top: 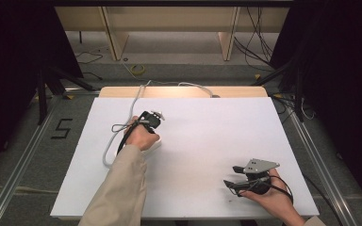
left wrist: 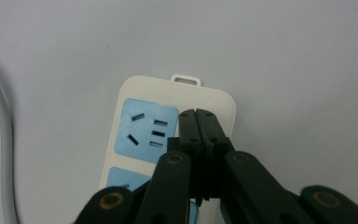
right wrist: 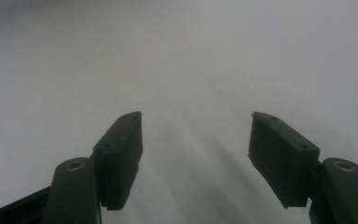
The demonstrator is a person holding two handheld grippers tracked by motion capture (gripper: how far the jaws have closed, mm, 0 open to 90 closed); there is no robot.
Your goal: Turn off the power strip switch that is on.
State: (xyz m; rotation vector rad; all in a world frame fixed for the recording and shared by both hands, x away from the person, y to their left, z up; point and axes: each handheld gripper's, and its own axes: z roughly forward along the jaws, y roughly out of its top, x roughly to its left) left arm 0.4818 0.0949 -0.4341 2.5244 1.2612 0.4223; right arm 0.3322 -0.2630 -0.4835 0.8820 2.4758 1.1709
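Left gripper (left wrist: 198, 114) pressed closed over a white power strip (left wrist: 135, 93).

Its jaws meet with nothing between them, tips resting on the strip beside a blue socket panel (left wrist: 142, 128), left of the desk's (top: 207, 136) middle. The grey cable (top: 133, 106) runs toward the far edge. Right gripper (right wrist: 196, 135) gapes wide, empty, near the desk's near right corner.
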